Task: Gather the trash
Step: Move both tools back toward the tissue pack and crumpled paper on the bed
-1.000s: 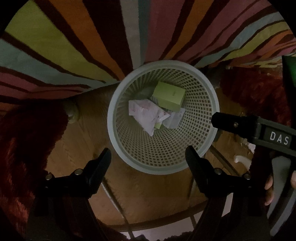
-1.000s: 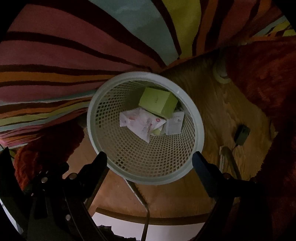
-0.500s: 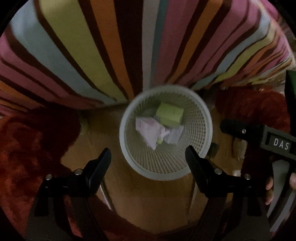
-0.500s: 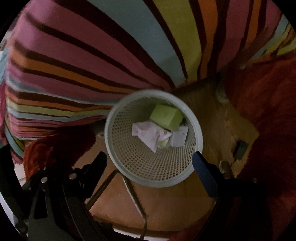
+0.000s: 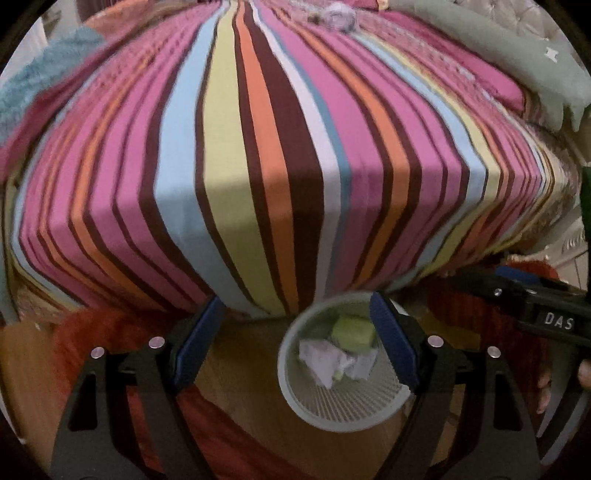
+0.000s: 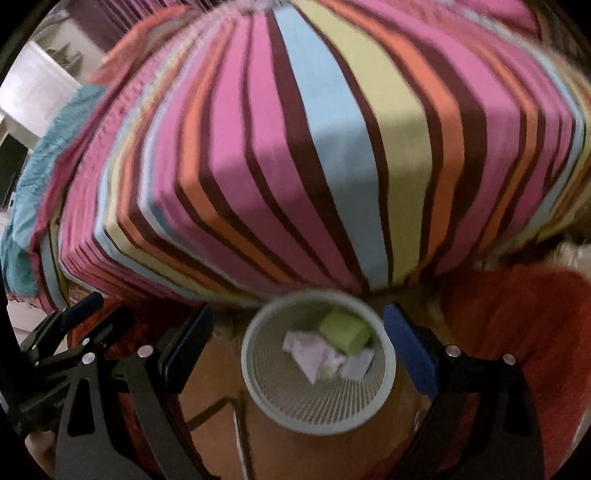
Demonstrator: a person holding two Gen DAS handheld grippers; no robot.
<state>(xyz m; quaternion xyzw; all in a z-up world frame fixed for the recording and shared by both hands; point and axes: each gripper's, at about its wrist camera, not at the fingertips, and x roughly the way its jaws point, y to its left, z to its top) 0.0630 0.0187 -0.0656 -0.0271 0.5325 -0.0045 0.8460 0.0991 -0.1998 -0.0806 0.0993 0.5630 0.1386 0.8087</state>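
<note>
Left wrist view shows the left hand-held gripper (image 5: 295,349) wide open, holding nothing. So is the right hand-held gripper (image 6: 297,349). Both hang above the bin (image 5: 295,402), which sits on the floor by the striped bed (image 5: 280,155) for easy dropping; a green box (image 5: 352,334) and crumpled papers (image 5: 325,363) lie inside.

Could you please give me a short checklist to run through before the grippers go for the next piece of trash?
1. Left gripper open, nothing held: ok.
2. Right gripper open, nothing held: ok.
3. Mesh wastebasket upright on the wooden floor, beside the striped bed: ok.
4. Green box and crumpled wrappers inside the wastebasket: ok.
5. Next piece of trash located: cannot tell; a small clear item lies far up the bed, too blurred to identify.
</note>
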